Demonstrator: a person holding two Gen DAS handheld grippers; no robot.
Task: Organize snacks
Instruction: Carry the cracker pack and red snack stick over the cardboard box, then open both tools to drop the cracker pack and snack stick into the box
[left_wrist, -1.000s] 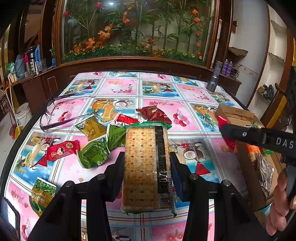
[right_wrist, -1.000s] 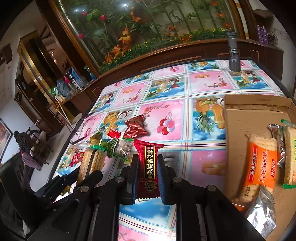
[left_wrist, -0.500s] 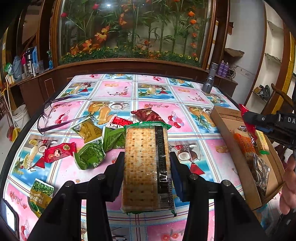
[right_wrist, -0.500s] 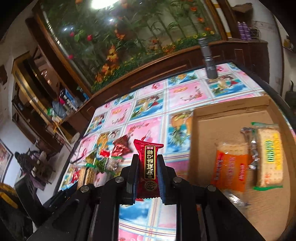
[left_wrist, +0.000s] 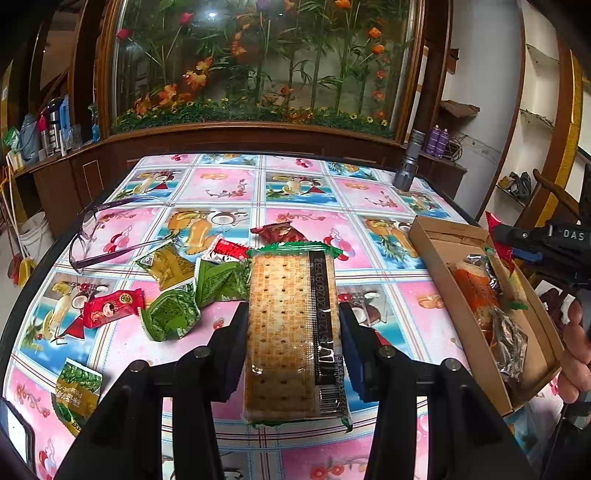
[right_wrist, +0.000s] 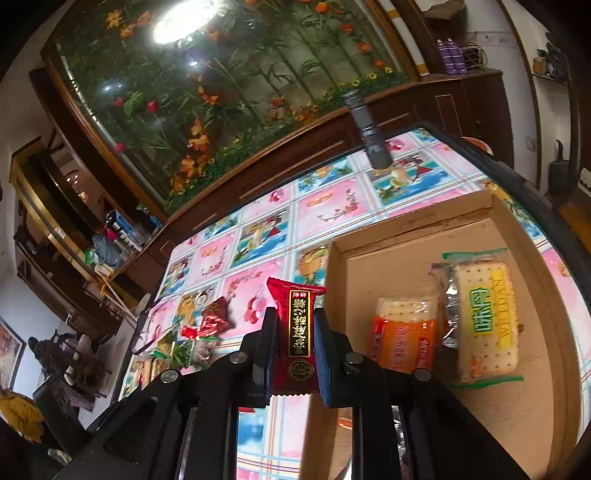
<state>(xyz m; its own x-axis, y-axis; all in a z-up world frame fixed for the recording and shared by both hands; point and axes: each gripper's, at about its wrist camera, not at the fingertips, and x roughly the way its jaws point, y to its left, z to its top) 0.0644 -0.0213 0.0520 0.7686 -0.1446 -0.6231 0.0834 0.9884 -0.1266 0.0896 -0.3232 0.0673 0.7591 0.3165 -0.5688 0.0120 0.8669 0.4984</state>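
My left gripper (left_wrist: 293, 321) is shut on a long cracker packet (left_wrist: 291, 332) with green ends, held above the table. My right gripper (right_wrist: 294, 328) is shut on a red candy packet (right_wrist: 297, 328) and hangs over the left rim of the cardboard box (right_wrist: 406, 236). In the left wrist view the right gripper (left_wrist: 517, 240) hovers over the box (left_wrist: 443, 266) at the right. The box holds an orange cracker packet (right_wrist: 404, 343), a green-lettered cracker packet (right_wrist: 485, 321) and a foil packet (left_wrist: 511, 343). Several loose snacks lie on the table: green packets (left_wrist: 171, 314), a red one (left_wrist: 110, 306), a dark red one (left_wrist: 279, 233).
The table has a pink and blue fruit-print cloth (left_wrist: 221, 188). Clear glasses (left_wrist: 110, 236) lie at the left. A grey flashlight (left_wrist: 408, 166) stands at the far right corner. A wooden cabinet with a glass flower display (left_wrist: 258, 74) runs behind the table.
My right gripper has carried the red candy packet rightward from over the table to over the box. My left gripper has kept the cracker packet almost in place.
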